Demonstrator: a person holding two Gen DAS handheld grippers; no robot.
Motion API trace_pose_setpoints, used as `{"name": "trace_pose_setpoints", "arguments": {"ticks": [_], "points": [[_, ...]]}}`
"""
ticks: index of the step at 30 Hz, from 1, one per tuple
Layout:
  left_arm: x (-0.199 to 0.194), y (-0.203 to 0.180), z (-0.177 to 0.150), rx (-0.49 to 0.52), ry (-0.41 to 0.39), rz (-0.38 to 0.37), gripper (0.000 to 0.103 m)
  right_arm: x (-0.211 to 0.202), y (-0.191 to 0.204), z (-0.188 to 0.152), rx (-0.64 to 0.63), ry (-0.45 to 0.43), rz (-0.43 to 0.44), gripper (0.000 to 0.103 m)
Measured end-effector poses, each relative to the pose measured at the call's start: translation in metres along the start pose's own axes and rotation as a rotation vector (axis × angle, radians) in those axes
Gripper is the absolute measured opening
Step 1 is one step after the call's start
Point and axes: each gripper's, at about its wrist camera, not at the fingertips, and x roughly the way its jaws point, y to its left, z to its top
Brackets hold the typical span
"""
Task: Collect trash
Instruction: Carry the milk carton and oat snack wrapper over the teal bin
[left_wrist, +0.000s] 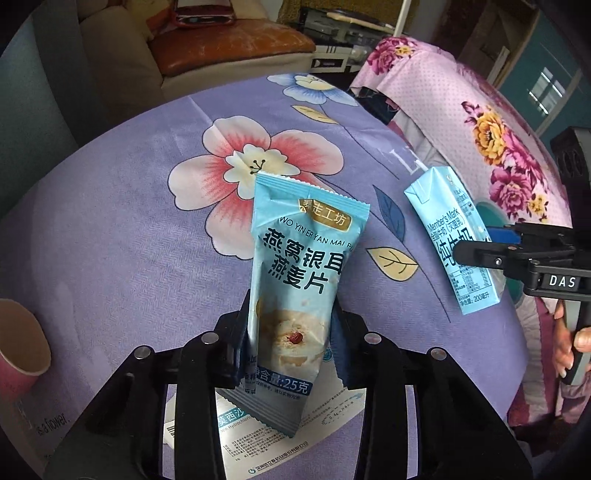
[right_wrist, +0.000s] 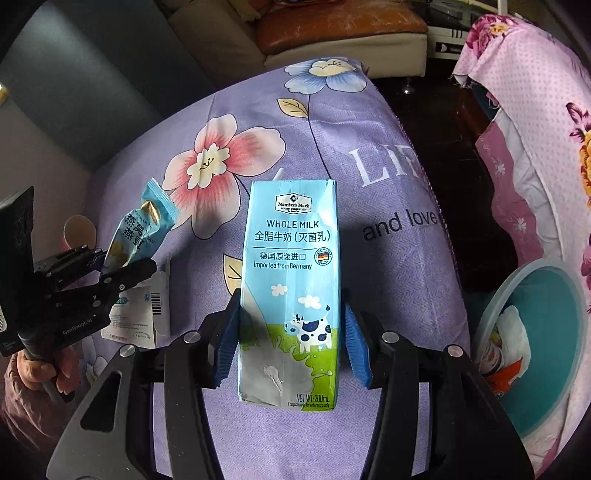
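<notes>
The left gripper (left_wrist: 291, 343) pinches the oatmeal sachet (left_wrist: 295, 266) low; the right gripper (right_wrist: 291, 343) clamps the milk carton (right_wrist: 291, 288), probably for the bin (right_wrist: 532, 332) nearby

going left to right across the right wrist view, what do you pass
left gripper holding the oatmeal sachet → white medicine box → whole milk carton held in the right gripper → teal trash bin
</notes>
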Motion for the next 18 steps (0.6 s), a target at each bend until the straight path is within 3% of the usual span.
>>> {"name": "trace_pose_setpoints", "arguments": {"ticks": [8,18], "points": [[-0.010,-0.028,-0.032,-0.018,0.003,-0.019,0.037,-0.025,-0.022,-0.034,0.051,-0.018,0.014,0.048],[-0.033,-0.086,-0.032,-0.003,-0.043,-0.039,0.037,-0.064,-0.059,-0.068,0.125,-0.083,0.040,0.048]]}}
